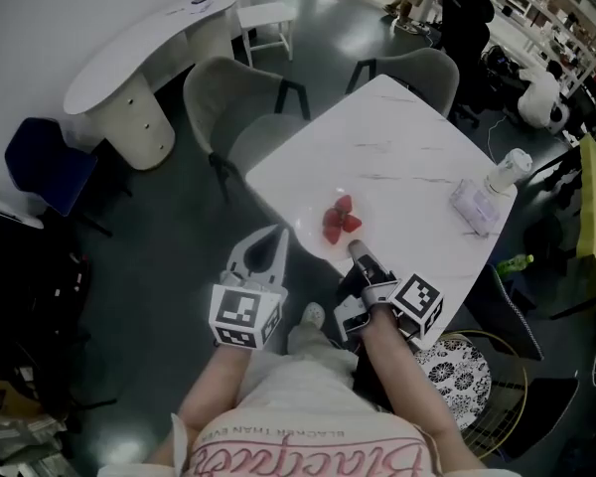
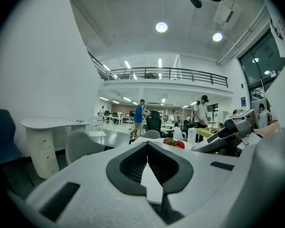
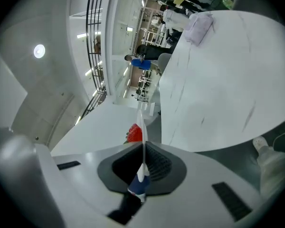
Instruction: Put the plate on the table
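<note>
Half done, I reckon: my right tool [image 1: 359,252] pinches the plate [image 1: 313,231] rim, plate seemingly on the desk [image 1: 407,162] edge, unreleased; left tool [image 1: 267,243] closed, empty.

Count: 1 white round plate [image 1: 313,235], 3 red strawberries [image 1: 340,219], 1 white marble-look square table [image 1: 407,147], 3 grey padded chairs [image 1: 223,82], 1 dark blue chair [image 1: 45,162].

Three red strawberries [image 1: 340,220] lie clustered together. Well apart from them, a soft pack of wipes [image 1: 474,208] sits just beside an upright white bottle [image 1: 507,172]. Two grey chairs [image 1: 228,97] stand on the dark floor [image 1: 179,227]. Farther off are a curved white desk [image 1: 144,63] and a blue chair [image 1: 45,162]. A green bottle [image 1: 514,263] lies on the floor.
</note>
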### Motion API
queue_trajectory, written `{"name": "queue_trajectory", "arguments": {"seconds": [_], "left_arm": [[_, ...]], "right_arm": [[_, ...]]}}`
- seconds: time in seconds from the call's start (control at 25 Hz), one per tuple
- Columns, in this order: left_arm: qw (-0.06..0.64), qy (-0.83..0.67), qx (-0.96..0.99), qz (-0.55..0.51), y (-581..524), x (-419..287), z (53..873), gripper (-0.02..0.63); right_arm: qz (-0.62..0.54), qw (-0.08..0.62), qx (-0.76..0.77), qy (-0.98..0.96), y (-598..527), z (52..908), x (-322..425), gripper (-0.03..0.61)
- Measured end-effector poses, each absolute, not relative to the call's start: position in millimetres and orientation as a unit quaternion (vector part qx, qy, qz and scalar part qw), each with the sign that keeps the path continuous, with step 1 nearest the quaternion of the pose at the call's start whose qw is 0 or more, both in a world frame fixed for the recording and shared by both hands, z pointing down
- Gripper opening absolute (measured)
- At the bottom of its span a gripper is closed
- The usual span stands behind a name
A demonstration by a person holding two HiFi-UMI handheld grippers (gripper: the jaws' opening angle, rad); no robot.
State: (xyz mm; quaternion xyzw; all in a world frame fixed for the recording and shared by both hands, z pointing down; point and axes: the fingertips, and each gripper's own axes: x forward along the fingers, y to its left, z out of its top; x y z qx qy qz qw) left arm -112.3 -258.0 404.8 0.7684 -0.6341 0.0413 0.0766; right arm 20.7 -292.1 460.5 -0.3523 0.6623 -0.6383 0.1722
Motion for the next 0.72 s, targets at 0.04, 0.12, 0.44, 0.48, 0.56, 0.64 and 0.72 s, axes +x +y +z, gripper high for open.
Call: {"name": "queue_trajectory", "arguments": {"seconds": [0.04,0.12,0.44,0.48,0.56,0.64,0.72], "left_arm": [[0.077,-0.636,0.766,0.043,-268,-115,405,0.003],[0.077,-0.642,0.761,0.045,-288,-121,406,0.003],[0.092,-0.659,0.745,0.047,-348,-146,422,0.003],[0.096,-0.66,0.744,0.047,-354,-149,425,0.003],[0.102,-0.662,0.741,0.049,-364,-156,432,0.003],[0.11,-0.664,0.738,0.052,-371,-164,438,0.003],[0.118,-0.665,0.735,0.055,-378,-171,444,0.003]], "right_arm": [[-0.64,0.165,-0.349,0.665,-303,463,17,0.011],[-0.64,0.15,-0.344,0.671,-325,467,9,0.011],[-0.644,0.094,-0.333,0.682,-386,494,-25,0.011],[-0.646,0.09,-0.333,0.681,-391,498,-28,0.011],[-0.648,0.082,-0.334,0.68,-399,506,-35,0.011],[-0.649,0.075,-0.334,0.679,-407,513,-41,0.011],[-0.65,0.066,-0.334,0.679,-414,521,-46,0.011]]}}
